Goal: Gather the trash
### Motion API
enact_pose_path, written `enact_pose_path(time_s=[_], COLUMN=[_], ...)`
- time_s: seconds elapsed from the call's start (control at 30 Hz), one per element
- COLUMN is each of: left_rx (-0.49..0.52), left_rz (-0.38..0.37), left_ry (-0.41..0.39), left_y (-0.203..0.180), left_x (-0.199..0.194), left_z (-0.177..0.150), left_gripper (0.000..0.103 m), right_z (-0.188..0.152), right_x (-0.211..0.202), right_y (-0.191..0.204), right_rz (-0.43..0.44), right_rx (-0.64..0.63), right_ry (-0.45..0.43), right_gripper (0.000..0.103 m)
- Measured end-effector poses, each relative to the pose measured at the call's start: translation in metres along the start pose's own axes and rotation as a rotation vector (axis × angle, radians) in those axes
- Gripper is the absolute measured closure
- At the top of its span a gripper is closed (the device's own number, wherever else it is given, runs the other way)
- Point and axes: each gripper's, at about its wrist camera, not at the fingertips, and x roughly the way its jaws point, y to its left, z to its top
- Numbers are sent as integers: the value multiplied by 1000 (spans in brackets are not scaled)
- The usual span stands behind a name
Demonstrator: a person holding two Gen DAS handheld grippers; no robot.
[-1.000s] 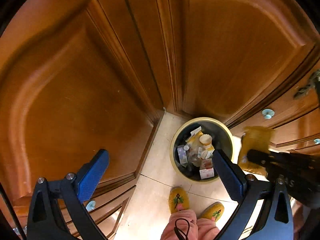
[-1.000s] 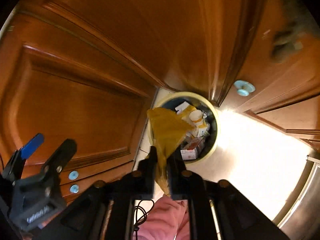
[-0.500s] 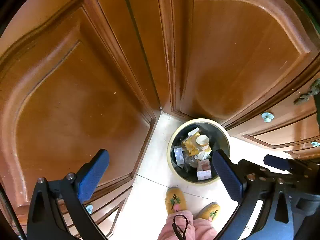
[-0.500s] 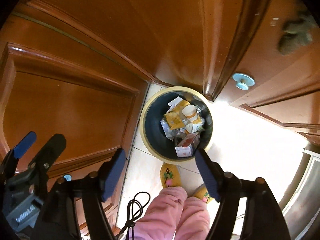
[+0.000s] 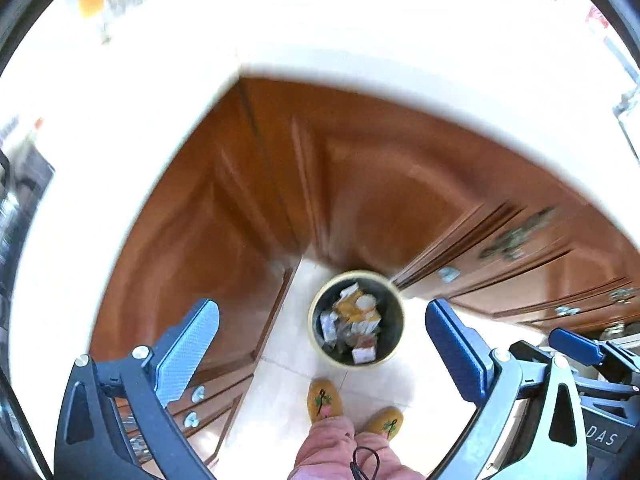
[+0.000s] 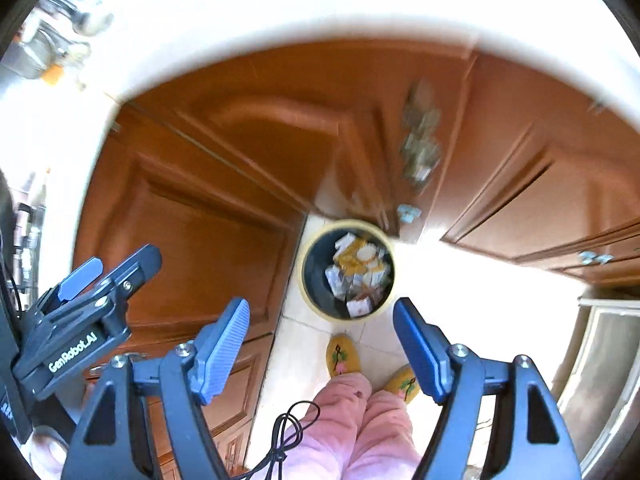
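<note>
1. Left gripper (image 5: 322, 354): one; released, jaws wide, nothing between them.
2. Right gripper (image 6: 322, 346): one; released, jaws wide, likewise bare.
3. Trash bin (image 5: 357, 319): one; on floor, far below and just ahead of both grippers, centred between the jaws; filled with wrappers and cartons, number unclear.
4. Slippers (image 6: 343, 357): two; beneath grippers, near side of bin.
5. Step in hand, judged: return to desk (image 5: 360, 32) for further trash; lift level, jaws kept apart, clear of cabinet doors (image 6: 208, 216).
</note>
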Motion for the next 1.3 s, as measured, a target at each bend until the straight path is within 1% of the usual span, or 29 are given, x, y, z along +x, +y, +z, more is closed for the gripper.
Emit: enact_pose_path(time_s=[0.17,0.23,0.37,0.5,0.6,0.7,0.83,0.9,1.13,1.3], left_rx=[40,52,58,88,94,110,119,113,101,87], left_rz=[-5,0,-24,-24,-52,-63,-66,-63,-36,-36], left_ry=[-109,-166,-268,-336,-366,-378,-407,-411,-422,-404], left_y=[-15,-20,-28,-36,-42,-48,-54,-54,-50,-46], left_x=[-82,-117,-177,-218,-239,-253,-267,-268,-269,-262], left_z=[35,49,71,86,95,98,95,93,91,92], left_gripper=[1,1,1,1,1,1,1,1,1,1], right_z=[14,21,35,47,49,42,37,34,30,31], right_x=[-84,-120,-188,-229,-257,-268,-281,-286,-284,-279], right_y=[5,7,12,16,24,36,43,46,52,54], right_rz=[-6,3,-16,9,-6,-41,-61,-71,-90,-91], right_rx=[-12,-26,-50,-35,-33,-38,-52,-57,-44,-35], right_ry=[-121,-185,-312,-382,-452,-504,-546,-552,-563,-550], right_gripper=[28,28,28,27,27,27,27,27,27,27])
